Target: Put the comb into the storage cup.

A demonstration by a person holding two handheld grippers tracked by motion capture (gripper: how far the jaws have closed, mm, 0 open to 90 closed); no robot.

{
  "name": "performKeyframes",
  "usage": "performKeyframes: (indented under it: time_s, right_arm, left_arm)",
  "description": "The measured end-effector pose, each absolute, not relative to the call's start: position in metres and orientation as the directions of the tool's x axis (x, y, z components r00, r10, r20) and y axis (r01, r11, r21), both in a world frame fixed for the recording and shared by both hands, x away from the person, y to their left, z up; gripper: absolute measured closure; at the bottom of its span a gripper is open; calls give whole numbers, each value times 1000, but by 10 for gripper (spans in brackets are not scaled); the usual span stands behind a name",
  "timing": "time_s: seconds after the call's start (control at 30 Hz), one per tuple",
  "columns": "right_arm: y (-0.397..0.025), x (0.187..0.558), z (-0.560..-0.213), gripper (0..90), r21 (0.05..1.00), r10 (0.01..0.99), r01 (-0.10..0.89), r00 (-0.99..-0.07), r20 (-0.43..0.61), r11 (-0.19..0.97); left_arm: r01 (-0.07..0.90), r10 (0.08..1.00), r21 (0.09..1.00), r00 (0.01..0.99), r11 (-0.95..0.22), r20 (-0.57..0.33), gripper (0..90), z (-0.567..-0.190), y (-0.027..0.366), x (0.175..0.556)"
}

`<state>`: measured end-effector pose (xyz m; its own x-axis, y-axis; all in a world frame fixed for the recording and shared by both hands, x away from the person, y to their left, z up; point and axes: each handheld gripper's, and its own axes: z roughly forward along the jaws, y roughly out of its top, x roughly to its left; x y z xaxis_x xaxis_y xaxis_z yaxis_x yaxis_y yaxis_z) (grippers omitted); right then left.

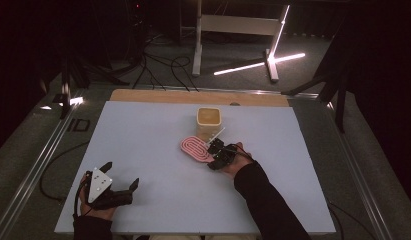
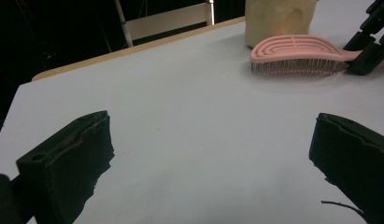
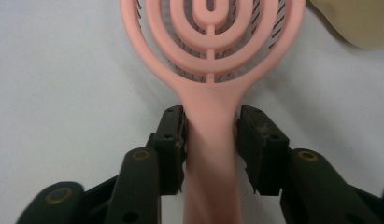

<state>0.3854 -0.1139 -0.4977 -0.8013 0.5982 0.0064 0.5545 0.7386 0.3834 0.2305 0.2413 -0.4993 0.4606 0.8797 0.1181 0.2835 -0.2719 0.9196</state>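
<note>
At the middle of the white table point(image 1: 143, 150), our right gripper point(image 1: 216, 151) pinches the handle of a pink hairbrush point(image 1: 195, 149), its jaws pressed against both sides of the stem just below the oval, slotted head. The right gripper view shows the grip squarely: handle centred between the pads, the head point(image 3: 210, 32) reaching away from us. The brush lies bristles-down on the surface, as the left gripper view makes plain, with a cream-coloured container point(image 1: 209, 121) standing just beyond it on the far side; a thin white stick point(image 1: 217, 134) leans near its front edge. Our left gripper point(image 1: 118, 192) rests at the near left corner, jaws spread wide and holding nothing, well apart from the work.

We judge the grasp to be made and the lift not yet begun. The next move calls for raising the brush cleanly off the table, keeping the handle from twisting in the pads, and steering clear of the container close behind it.
</note>
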Motion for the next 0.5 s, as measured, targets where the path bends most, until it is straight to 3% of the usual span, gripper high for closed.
performKeyframes:
  time_s: [0.27,0.5]
  right_arm:
    - [-110,385,-496,688,357,593,553,-805,-2,752]
    - [-104,386,-495,694,318,597,561,-802,-20,764]
  left_arm:
    - [289,879,917,461,-276,120,1,-500,241,231]
    - [290,881,918,459,-270,115,1,-500,242,231]
